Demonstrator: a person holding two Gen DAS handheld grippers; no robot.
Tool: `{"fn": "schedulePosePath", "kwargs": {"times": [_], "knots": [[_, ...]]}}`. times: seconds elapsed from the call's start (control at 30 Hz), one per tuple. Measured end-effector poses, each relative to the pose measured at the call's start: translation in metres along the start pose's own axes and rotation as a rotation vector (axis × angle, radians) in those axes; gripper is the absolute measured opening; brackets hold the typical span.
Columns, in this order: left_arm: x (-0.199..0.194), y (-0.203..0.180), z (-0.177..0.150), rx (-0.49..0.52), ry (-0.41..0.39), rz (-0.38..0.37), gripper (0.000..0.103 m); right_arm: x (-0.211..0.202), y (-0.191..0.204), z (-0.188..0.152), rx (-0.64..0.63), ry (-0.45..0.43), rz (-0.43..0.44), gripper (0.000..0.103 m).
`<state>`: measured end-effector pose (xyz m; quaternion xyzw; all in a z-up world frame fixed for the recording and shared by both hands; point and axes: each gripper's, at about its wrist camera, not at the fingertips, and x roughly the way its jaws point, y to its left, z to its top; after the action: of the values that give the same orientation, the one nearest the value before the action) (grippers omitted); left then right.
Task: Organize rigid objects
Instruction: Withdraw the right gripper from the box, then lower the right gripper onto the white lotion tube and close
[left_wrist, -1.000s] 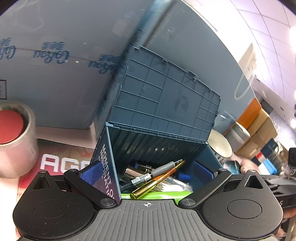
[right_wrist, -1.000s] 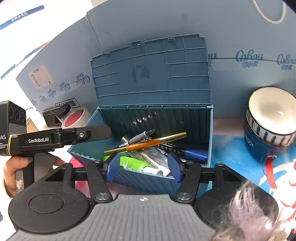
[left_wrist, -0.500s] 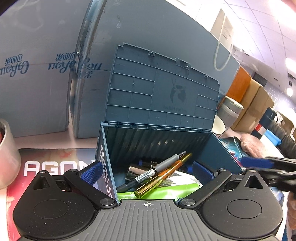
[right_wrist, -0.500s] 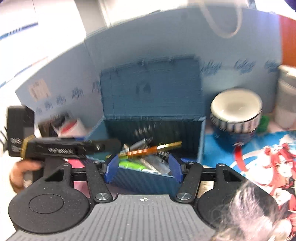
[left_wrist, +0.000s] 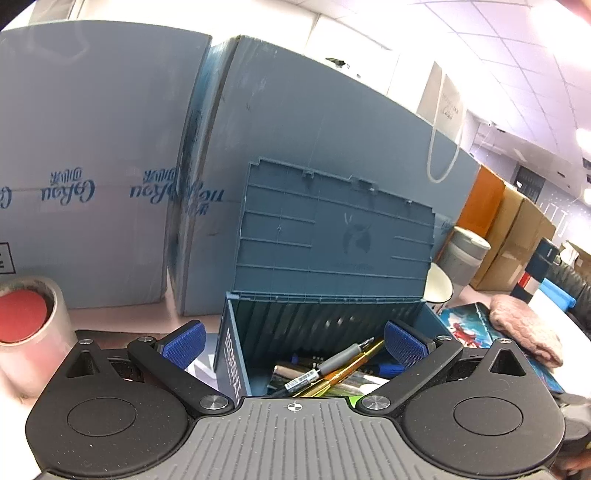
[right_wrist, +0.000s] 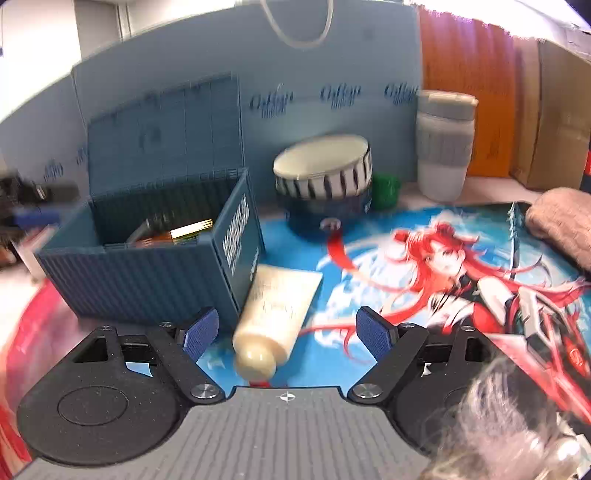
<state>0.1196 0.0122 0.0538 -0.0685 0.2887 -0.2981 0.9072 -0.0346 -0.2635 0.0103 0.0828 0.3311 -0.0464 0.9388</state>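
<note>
A blue container-style box stands open with its lid upright; it also shows in the right wrist view. Pens and a gold pen lie inside. My left gripper is open and empty, just in front of the box. A cream tube lies on the printed mat beside the box's right end. My right gripper is open, with the tube's cap end between its fingers, not gripped.
A tape roll stands at the left. A striped bowl on a blue bowl, a green cup and a grey tumbler stand behind the mat. A pink cloth lies right. Blue boxes form the back wall.
My right gripper has swung right and down from over the box to the cream tube on the mat, its fingers spread wider. My left gripper has pulled back slightly from the box.
</note>
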Motion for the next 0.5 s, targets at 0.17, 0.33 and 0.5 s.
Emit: {"fn": "schedulePosePath", "kwargs": {"times": [0.17, 0.33, 0.5], "knots": [[0.0, 0.0, 0.0, -0.001, 0.002, -0.008, 0.103, 0.01, 0.006, -0.011, -0.048, 0.026, 0.041, 0.08], [0.0, -0.002, 0.0, 0.003, 0.003, -0.009, 0.103, 0.017, 0.006, -0.011, -0.11, 0.031, -0.089, 0.08], [-0.002, -0.005, 0.0, 0.013, -0.003, -0.016, 0.103, 0.019, -0.009, -0.008, -0.089, 0.016, -0.127, 0.08]]}}
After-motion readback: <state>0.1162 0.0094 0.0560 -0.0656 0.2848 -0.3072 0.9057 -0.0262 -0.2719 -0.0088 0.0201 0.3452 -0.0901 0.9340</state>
